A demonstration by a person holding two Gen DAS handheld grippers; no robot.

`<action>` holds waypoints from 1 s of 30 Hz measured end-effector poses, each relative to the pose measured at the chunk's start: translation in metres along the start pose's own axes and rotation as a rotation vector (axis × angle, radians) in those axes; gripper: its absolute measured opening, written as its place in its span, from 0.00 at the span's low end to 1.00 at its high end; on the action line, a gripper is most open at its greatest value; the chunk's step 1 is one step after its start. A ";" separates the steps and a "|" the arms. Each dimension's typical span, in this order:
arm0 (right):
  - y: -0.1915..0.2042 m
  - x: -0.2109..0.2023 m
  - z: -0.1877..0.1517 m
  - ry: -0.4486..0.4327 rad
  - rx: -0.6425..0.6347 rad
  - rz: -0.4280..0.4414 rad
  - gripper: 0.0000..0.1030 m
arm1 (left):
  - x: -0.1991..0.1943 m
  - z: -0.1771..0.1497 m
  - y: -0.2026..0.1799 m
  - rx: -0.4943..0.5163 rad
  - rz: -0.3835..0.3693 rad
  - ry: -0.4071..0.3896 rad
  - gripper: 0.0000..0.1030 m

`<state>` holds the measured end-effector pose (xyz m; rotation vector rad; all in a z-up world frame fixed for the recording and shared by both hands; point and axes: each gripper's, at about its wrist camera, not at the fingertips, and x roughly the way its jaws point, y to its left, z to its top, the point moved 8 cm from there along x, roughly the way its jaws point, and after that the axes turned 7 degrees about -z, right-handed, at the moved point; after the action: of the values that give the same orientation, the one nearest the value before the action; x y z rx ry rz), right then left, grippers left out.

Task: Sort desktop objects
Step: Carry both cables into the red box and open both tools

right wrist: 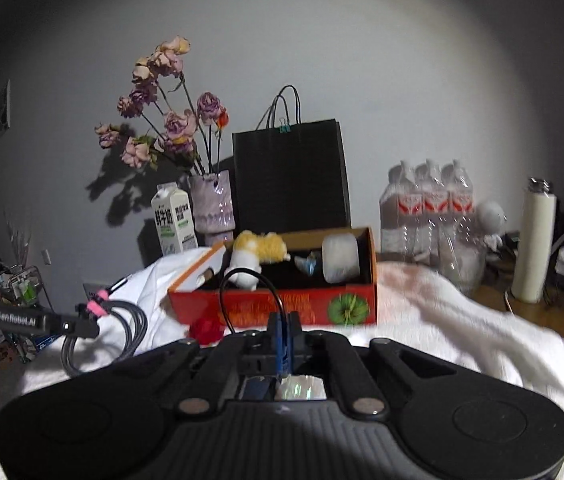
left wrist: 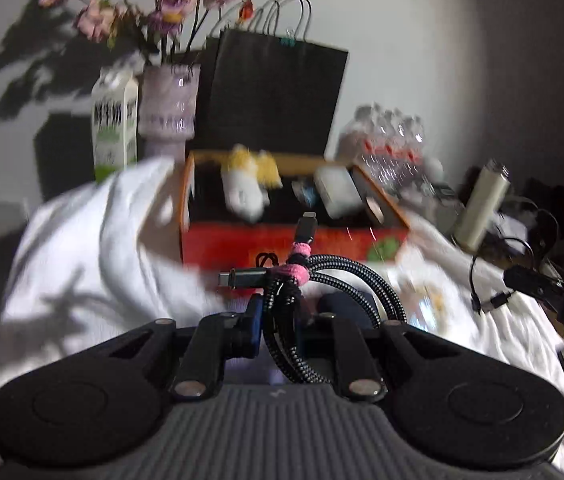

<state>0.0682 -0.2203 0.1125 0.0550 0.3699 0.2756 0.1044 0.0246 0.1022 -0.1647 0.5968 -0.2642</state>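
My left gripper [left wrist: 295, 309] is shut on a coiled black-and-grey braided cable [left wrist: 361, 276] bound with a pink tie [left wrist: 293, 271]; both plugs stick out above the fingers. The right wrist view shows this same gripper [right wrist: 82, 325] and its coil [right wrist: 130, 320] at the left, lifted over the white cloth. My right gripper [right wrist: 285, 322] is shut on a thin black cable [right wrist: 246, 280] that loops up from its pads. In the left wrist view the right gripper [left wrist: 541, 285] enters from the right with the thin cable [left wrist: 481, 294] dangling. Just beyond both stands an open red box [right wrist: 274, 308] [left wrist: 282, 242].
The box holds a yellow-and-white plush toy [right wrist: 254, 254], a white block [right wrist: 339, 258] and small items. Behind stand a milk carton [right wrist: 173, 220], a flower vase [right wrist: 212, 204], a black paper bag [right wrist: 289, 176], packed water bottles [right wrist: 427, 204] and a white flask [right wrist: 533, 240]. White cloth [right wrist: 461, 320] covers the table.
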 end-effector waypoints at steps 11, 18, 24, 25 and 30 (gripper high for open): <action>0.007 0.207 0.074 0.180 -0.012 0.042 0.01 | 0.182 0.090 0.039 0.005 0.011 0.171 0.15; 0.010 0.332 0.075 0.323 -0.047 -0.026 0.01 | 0.272 0.102 0.039 0.032 0.027 0.256 0.16; 0.001 0.392 0.077 0.393 -0.056 -0.104 0.22 | 0.293 0.111 0.041 0.061 0.040 0.237 0.42; 0.001 0.396 0.079 0.393 -0.064 -0.109 0.27 | 0.291 0.115 0.043 0.058 0.037 0.224 0.46; 0.002 0.388 0.094 0.345 -0.079 -0.131 0.56 | 0.273 0.135 0.054 0.056 0.092 0.164 0.82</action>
<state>0.4494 -0.1121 0.0644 -0.0957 0.7017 0.1693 0.4095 0.0064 0.0551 -0.0612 0.7571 -0.2061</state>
